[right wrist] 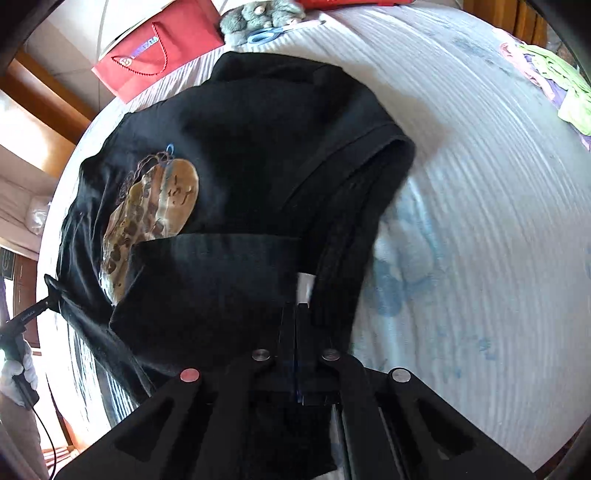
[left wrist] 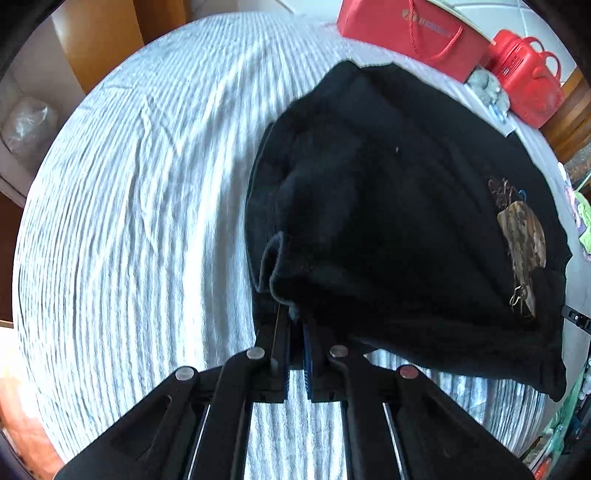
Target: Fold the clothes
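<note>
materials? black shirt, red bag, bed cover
Black shirt: matte knit, probably cotton; soft folds, printed graphic. Red bag: smooth paper or card, cord handles. Bed cover: white ribbed woven fabric, creased; fibre unclear.

No lettering in the room comes out clearly enough to read. The red paper bag point(left wrist: 413, 33) carries a pale round logo with a line of characters beside it, but they are blurred; in the right wrist view the same bag point(right wrist: 159, 48) shows the mark sideways and just as smeared. The black T-shirt point(left wrist: 388, 206) bears a brown printed picture point(right wrist: 155, 218) with thin scrawled lines above it, and no letters can be made out there.
</note>
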Motion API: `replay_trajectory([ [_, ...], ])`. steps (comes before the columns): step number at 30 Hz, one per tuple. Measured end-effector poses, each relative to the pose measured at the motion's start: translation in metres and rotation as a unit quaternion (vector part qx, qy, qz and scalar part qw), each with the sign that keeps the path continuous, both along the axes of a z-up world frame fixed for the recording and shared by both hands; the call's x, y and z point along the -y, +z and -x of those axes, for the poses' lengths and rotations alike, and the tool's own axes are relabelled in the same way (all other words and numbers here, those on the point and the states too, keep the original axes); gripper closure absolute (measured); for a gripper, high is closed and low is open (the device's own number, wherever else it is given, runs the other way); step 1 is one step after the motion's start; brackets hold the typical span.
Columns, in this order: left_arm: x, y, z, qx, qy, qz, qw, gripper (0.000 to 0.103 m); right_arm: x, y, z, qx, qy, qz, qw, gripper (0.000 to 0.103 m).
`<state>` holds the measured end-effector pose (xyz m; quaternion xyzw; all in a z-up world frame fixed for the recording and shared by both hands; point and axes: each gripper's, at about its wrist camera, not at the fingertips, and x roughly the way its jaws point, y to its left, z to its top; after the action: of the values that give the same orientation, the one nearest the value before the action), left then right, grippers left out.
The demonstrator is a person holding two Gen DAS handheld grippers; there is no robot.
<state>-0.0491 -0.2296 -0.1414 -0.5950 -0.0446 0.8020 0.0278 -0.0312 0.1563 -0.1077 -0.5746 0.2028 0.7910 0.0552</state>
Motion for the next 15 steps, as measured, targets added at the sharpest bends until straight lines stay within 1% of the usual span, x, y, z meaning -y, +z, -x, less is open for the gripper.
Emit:
replay_trajectory([
  [1, 0.001, 0.007, -0.002, -0.003, 0.002, -0.008, 1.0, 0.093, -0.003, 0.004, -0.004, -0.003, 0.001, 0.004, 1.0, 0.102],
  [3, 0.004, 0.028, -0.007, -0.021, 0.006, -0.014, 0.9997, 0.084, -0.007, 0.012, -0.011, -0.008, 0.013, 0.002, 1.0, 0.091],
  [5, 0.006, 0.053, -0.012, -0.05, 0.011, -0.005, 0.9987, 0.064, -0.007, 0.02, -0.017, -0.015, 0.034, -0.002, 0.999, 0.089],
  [6, 0.006, 0.063, -0.013, -0.062, 0.015, -0.002, 0.998, 0.061, -0.008, 0.022, -0.019, -0.018, 0.038, 0.006, 0.999, 0.088],
  [8, 0.003, 0.076, -0.007, -0.076, 0.014, -0.004, 0.997, 0.06, -0.009, 0.022, -0.02, -0.019, 0.047, 0.021, 0.999, 0.088],
  [10, -0.003, 0.084, 0.003, -0.086, 0.006, -0.004, 0.9963, 0.06, -0.008, 0.022, -0.017, -0.02, 0.051, 0.016, 0.998, 0.088],
  [15, -0.027, 0.094, 0.056, -0.094, -0.04, -0.025, 0.9945, 0.06, -0.016, 0.051, -0.001, -0.06, 0.029, 0.002, 0.998, 0.087],
])
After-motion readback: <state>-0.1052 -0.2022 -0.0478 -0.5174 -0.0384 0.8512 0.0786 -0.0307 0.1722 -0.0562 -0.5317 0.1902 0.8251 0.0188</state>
